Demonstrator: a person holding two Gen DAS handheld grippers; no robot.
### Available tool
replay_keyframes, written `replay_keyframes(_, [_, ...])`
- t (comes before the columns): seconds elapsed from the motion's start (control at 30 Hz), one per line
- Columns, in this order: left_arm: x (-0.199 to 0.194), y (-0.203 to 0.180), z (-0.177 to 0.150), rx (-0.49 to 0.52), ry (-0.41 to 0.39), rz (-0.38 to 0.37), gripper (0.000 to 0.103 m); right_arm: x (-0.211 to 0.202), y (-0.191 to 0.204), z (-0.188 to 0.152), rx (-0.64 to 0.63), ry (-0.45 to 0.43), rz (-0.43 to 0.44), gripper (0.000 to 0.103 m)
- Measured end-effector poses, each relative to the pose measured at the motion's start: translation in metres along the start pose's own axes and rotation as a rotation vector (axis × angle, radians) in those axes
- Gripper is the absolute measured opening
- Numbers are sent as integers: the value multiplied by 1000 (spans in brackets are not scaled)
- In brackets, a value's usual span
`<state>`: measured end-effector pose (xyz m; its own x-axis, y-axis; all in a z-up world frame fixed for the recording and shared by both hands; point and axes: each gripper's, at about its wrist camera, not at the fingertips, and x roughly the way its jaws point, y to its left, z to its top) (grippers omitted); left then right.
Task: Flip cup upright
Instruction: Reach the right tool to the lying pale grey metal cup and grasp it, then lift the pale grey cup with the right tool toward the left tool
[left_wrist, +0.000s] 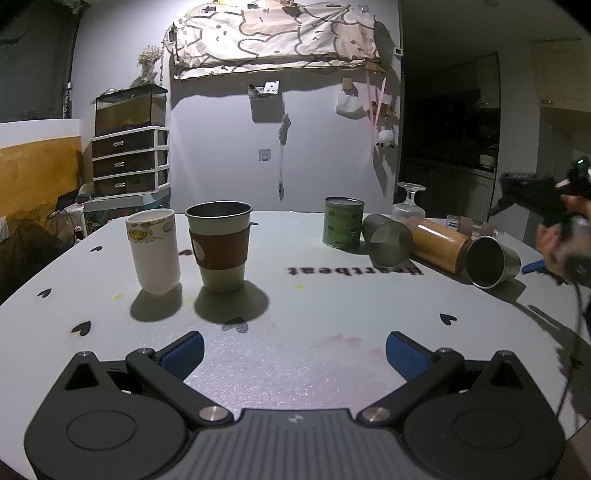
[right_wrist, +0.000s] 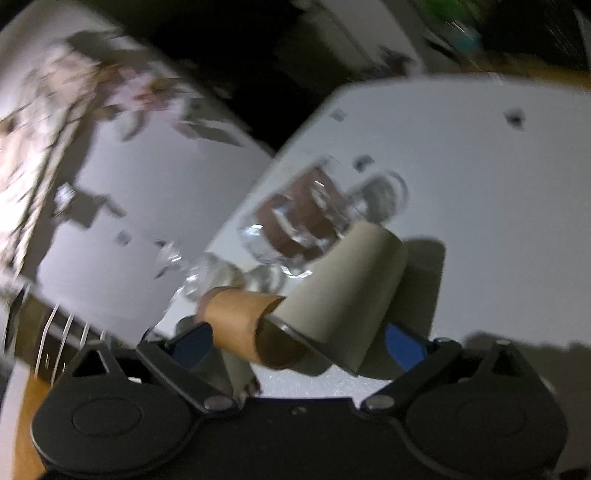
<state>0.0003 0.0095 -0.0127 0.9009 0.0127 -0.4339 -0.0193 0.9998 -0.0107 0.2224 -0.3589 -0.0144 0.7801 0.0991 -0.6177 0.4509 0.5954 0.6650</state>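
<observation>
Across the white table (left_wrist: 295, 362), left gripper (left_wrist: 294, 354) hovers low at the near edge, jaws spread wide, nothing between them. Right gripper (right_wrist: 297, 341) is tilted hard, picture smeared, jaws apart around a tipped grey cup (right_wrist: 343, 295) and a brown sleeve (right_wrist: 240, 317); grip impossible to call. Near the right edge a steel cup (left_wrist: 491, 266) lies on its side. Two cups stand upright toward the left.

2 cups (left_wrist: 221, 246) stood upright, 3 cups (left_wrist: 491, 263) lay tipped, plus 1 green can (left_wrist: 342, 221) and 1 inverted glass (left_wrist: 408, 203).
</observation>
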Motion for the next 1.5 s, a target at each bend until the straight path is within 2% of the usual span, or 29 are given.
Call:
replay_keyframes(0.2, [0, 10, -1, -10, 3, 18, 103, 47, -1, 5, 125, 45, -105, 94])
replay_keyframes(0.3, [-1, 14, -2, -19, 5, 24, 103, 55, -7, 5, 147, 47, -77, 90])
replay_keyframes(0.43, [-1, 18, -2, -30, 6, 27, 103, 41, -9, -7, 72, 73, -39, 89])
replay_keyframes(0.6, [-1, 21, 0, -43, 4, 27, 103, 2, -15, -48, -83, 184, 74, 89])
replay_keyframes(0.73, [1, 19, 4, -46, 1, 32, 103, -25, -10, -90, -249, 327, 176, 88])
replay_keyframes(0.8, [3, 20, 9, -52, -1, 28, 103, -37, 0, -116, -369, 402, 239, 88])
replay_keyframes(0.9, [11, 23, 19, -82, 26, -30, 103, -54, 18, -153, -578, 485, 323, 88])
replay_keyframes(1.0, [25, 23, 30, -98, 62, -75, 103, -69, 32, -182, -769, 530, 388, 88])
replay_keyframes(1.17, [61, 5, 48, -78, 145, -165, 103, -80, 42, -219, -975, 529, 406, 87])
replay_keyframes(1.27, [89, -16, 53, -23, 212, -216, 103, -87, 43, -233, -1057, 474, 407, 87])
replay_keyframes(1.37, [114, -32, 51, 18, 276, -221, 103, -95, 40, -243, -1136, 432, 406, 86])
replay_keyframes(1.47, [131, -37, 44, 66, 327, -188, 103, -103, 31, -252, -1215, 374, 392, 85])
replay_keyframes(1.5, [132, -37, 41, 75, 330, -185, 103, -106, 29, -253, -1233, 348, 375, 88])
